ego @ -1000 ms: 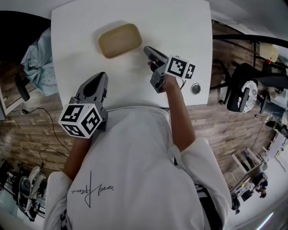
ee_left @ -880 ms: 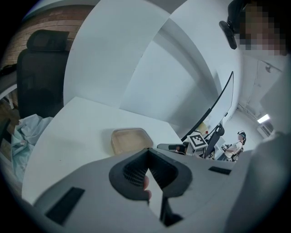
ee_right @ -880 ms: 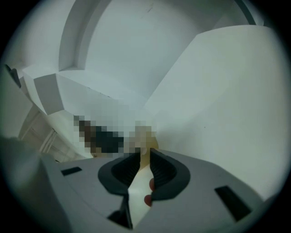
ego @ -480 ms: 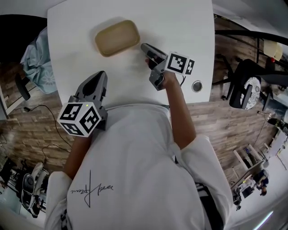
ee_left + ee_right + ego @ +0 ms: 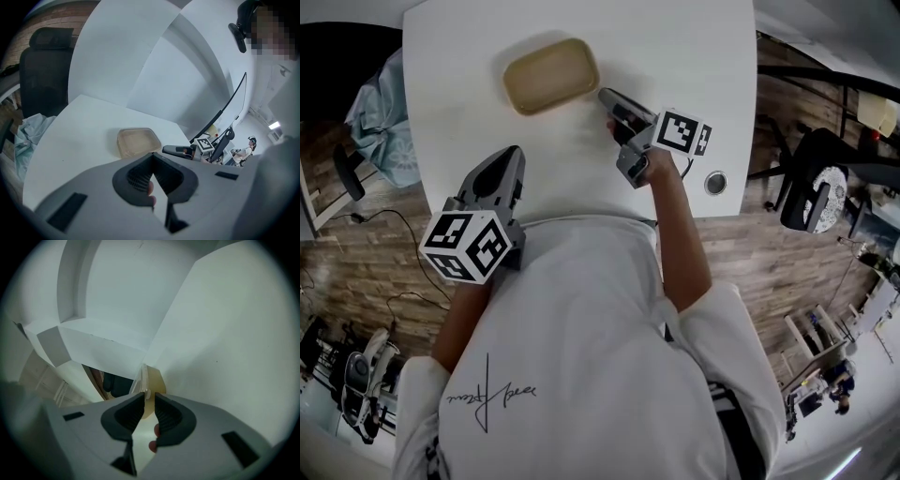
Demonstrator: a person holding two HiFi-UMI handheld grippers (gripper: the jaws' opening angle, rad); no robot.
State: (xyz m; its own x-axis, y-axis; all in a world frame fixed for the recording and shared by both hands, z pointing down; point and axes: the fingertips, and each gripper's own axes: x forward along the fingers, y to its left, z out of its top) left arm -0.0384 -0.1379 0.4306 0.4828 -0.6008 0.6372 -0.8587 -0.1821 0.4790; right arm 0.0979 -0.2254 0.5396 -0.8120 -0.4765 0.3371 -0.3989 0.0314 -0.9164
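The shallow tan tray [image 5: 551, 75], a smooth rounded rectangle with a raised rim, lies flat toward the far side of the matte white worktop [image 5: 694, 47], with bare surface all round it. The right claw [image 5: 149, 397] has its ribbed dark pads a narrow slit apart, tips just beside the tray's right corner. The left claw [image 5: 152, 155], pressed together on nothing, hangs at the worktop's near edge, well apart from the tray.

The head view looks steeply down from above the person onto the white desk [image 5: 675, 141]. Each tool view sits low, close behind its own jaws, facing along the desk. All three share the tan tray [image 5: 551, 75].
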